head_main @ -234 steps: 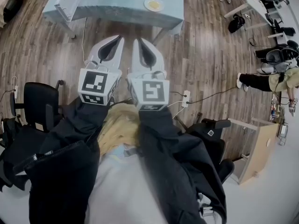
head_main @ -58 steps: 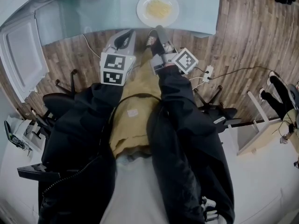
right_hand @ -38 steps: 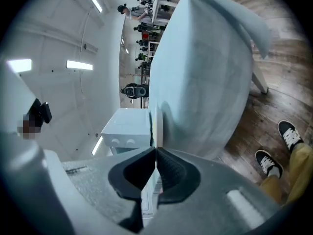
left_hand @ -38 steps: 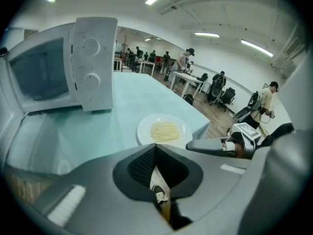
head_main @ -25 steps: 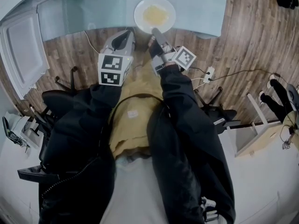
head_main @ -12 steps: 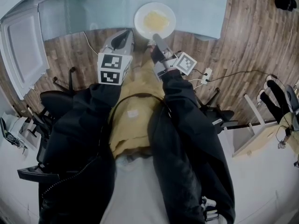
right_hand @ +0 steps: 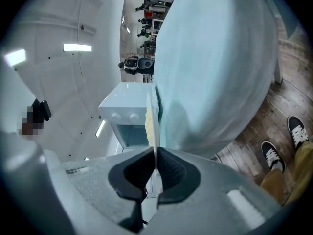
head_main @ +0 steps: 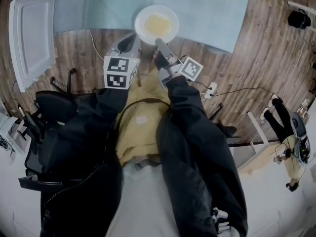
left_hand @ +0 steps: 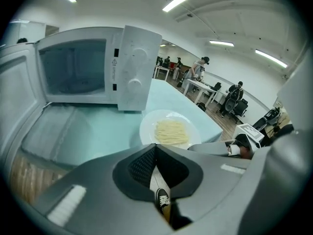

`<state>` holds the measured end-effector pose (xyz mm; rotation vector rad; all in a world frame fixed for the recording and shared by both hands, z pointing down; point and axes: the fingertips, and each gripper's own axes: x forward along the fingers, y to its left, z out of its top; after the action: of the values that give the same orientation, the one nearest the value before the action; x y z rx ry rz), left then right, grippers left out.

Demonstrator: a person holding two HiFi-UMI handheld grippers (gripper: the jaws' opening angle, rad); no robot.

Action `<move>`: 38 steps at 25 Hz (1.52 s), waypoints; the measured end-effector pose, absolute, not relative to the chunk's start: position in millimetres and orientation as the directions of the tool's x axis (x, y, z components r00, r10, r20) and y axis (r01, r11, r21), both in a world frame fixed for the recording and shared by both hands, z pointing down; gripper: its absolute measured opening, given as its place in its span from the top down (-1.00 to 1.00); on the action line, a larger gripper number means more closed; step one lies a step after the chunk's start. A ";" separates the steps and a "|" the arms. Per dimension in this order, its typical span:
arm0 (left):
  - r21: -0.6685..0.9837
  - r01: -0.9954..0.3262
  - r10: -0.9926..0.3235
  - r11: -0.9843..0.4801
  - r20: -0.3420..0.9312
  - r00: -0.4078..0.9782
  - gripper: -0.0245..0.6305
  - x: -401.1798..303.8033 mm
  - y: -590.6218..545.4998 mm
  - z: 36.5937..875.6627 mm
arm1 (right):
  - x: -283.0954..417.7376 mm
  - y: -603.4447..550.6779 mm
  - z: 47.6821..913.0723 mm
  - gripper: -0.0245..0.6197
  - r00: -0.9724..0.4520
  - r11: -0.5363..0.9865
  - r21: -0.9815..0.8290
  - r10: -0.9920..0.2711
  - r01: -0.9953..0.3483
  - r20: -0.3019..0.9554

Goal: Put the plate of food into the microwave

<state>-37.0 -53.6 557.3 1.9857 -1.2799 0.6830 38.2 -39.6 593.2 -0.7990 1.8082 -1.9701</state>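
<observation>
Now the right gripper (head_main: 159,42) pinches the near rim of the plate of noodles (head_main: 157,24), which sits on the table (head_main: 207,14) right of the open microwave (left_hand: 78,67); the left gripper (head_main: 129,39), closed and empty, hovers nearer the microwave.

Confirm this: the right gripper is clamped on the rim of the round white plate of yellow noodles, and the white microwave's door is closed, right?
No: the white microwave's door stands open, as the left gripper view shows. The right gripper does clamp the rim of the round white plate.
</observation>
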 end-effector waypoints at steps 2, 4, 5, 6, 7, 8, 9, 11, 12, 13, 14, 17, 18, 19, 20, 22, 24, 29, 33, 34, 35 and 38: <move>0.249 -0.933 -0.588 -0.261 0.725 0.358 0.94 -51.5 -52.2 554.6 | 22.2 -40.7 590.3 0.89 -0.802 -0.121 -0.985 -0.573 -0.122 0.170; 0.248 -0.942 -0.605 -0.225 0.723 0.335 0.94 -66.6 -51.7 552.3 | 5.6 -43.3 587.1 0.89 -0.824 -0.114 -0.986 -0.542 -0.125 0.168; 0.247 -0.946 -0.612 -0.208 0.722 0.323 0.93 -74.4 -51.2 551.5 | -2.5 -44.7 585.7 0.89 -0.833 -0.110 -0.986 -0.527 -0.127 0.166; 0.247 -0.950 -0.618 -0.191 0.722 0.312 0.93 -82.2 -50.3 551.0 | -10.5 -45.7 584.6 0.89 -0.842 -0.106 -0.986 -0.514 -0.130 0.166; 0.247 -0.953 -0.623 -0.175 0.722 0.301 0.93 -90.2 -49.1 550.4 | -18.2 -46.4 583.8 0.89 -0.849 -0.102 -0.986 -0.500 -0.134 0.167; 0.246 -0.956 -0.629 -0.159 0.721 0.290 0.93 -98.2 -47.6 549.7 | -25.7 -47.0 582.9 0.89 -0.856 -0.099 -0.985 -0.488 -0.138 0.169; 0.246 -0.959 -0.634 -0.142 0.721 0.279 0.93 -106.2 -46.2 548.7 | -33.6 -47.9 581.6 0.89 -0.862 -0.099 -0.985 -0.478 -0.139 0.169; 0.245 -0.964 -0.644 -0.107 0.721 0.255 0.94 -122.7 -44.0 546.3 | -50.7 -51.1 577.5 0.89 -0.872 -0.104 -0.986 -0.461 -0.132 0.165; 0.245 -0.966 -0.650 -0.087 0.721 0.241 0.93 -130.9 -43.3 545.4 | -59.5 -53.4 575.3 0.89 -0.877 -0.107 -0.986 -0.453 -0.128 0.163; 0.244 -0.967 -0.655 -0.067 0.720 0.227 0.93 -138.9 -42.5 544.8 | -68.0 -55.6 573.5 0.89 -0.881 -0.109 -0.986 -0.444 -0.126 0.161; 0.244 -0.969 -0.660 -0.049 0.720 0.215 0.94 -146.6 -41.5 544.5 | -76.2 -57.4 572.3 0.89 -0.886 -0.109 -0.986 -0.435 -0.126 0.162; 0.243 -0.970 -0.671 0.001 0.719 0.179 0.93 -170.2 -39.1 545.2 | -99.9 -62.0 572.0 0.88 -0.900 -0.114 -0.984 -0.400 -0.137 0.171; 0.243 -0.970 -0.675 0.018 0.719 0.168 0.94 -178.2 -38.6 545.9 | -107.3 -64.0 572.3 0.88 -0.906 -0.112 -0.984 -0.387 -0.141 0.174; 0.242 -0.970 -0.678 0.035 0.719 0.155 0.93 -186.0 -38.0 546.7 | -114.1 -66.1 572.5 0.88 -0.911 -0.109 -0.984 -0.374 -0.144 0.175; 0.242 -0.969 -0.681 0.052 0.719 0.143 0.93 -193.3 -37.1 547.5 | -120.3 -68.3 572.6 0.88 -0.915 -0.104 -0.984 -0.362 -0.147 0.175; 0.244 -0.966 -0.684 0.083 0.719 0.123 0.93 -206.8 -35.5 548.4 | -131.7 -72.7 572.1 0.88 -0.922 -0.097 -0.984 -0.346 -0.151 0.175; 0.247 -0.963 -0.685 0.106 0.720 0.109 0.94 -219.0 -35.5 549.2 | -142.9 -77.6 570.3 0.88 -0.926 -0.094 -0.984 -0.336 -0.149 0.172; 0.255 -0.954 -0.683 0.154 0.726 0.084 0.93 -242.4 -39.1 551.6 | -169.7 -91.8 567.4 0.88 -0.933 -0.083 -0.984 -0.313 -0.157 0.176; 0.263 -0.950 -0.686 0.167 0.724 0.080 0.93 -253.6 -47.6 551.6 | -189.4 -110.5 562.9 0.88 -0.924 -0.059 -0.983 -0.337 -0.171 0.181; 0.264 -0.950 -0.687 0.167 0.722 0.080 0.93 -255.9 -50.0 551.1 | -194.3 -115.4 561.1 0.88 -0.921 -0.056 -0.984 -0.347 -0.168 0.177; 0.264 -0.950 -0.688 0.167 0.722 0.079 0.93 -258.2 -52.3 550.6 | -199.4 -119.9 559.4 0.88 -0.919 -0.054 -0.985 -0.355 -0.163 0.171; 0.264 -0.949 -0.688 0.169 0.722 0.078 0.94 -264.9 -57.7 550.5 | -214.3 -130.7 555.7 0.88 -0.917 -0.054 -0.988 -0.368 -0.148 0.157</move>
<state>-264.9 -57.7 550.5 1.5819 -1.6719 0.4265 -214.3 -130.7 555.7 -0.5648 2.0457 -2.0985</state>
